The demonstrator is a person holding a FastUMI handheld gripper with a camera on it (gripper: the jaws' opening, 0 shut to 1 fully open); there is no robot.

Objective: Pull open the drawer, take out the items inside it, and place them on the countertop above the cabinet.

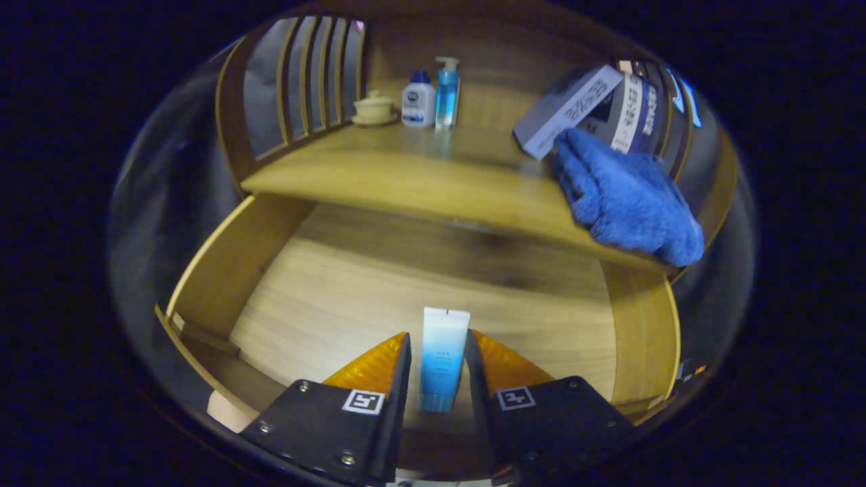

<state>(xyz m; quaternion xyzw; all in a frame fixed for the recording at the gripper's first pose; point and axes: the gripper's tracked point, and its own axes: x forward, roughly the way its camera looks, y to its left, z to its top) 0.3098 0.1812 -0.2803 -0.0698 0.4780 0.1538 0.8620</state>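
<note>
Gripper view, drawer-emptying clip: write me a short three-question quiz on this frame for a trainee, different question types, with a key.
1. True or false: the drawer is closed.
2. Multiple choice: what lies between the fingers of the gripper? A) a blue-and-white tube B) a folded cloth C) a lidded cup
3. Fill in: on the countertop, the blue cloth lies in front of a tilted ____.

Key
1. False: it is pulled open, its wooden floor exposed.
2. A: the tube lies on the drawer floor between the fingers; contact cannot be confirmed.
3. Box. A lidded cup, a white bottle and a blue pump bottle stand further back.
</note>
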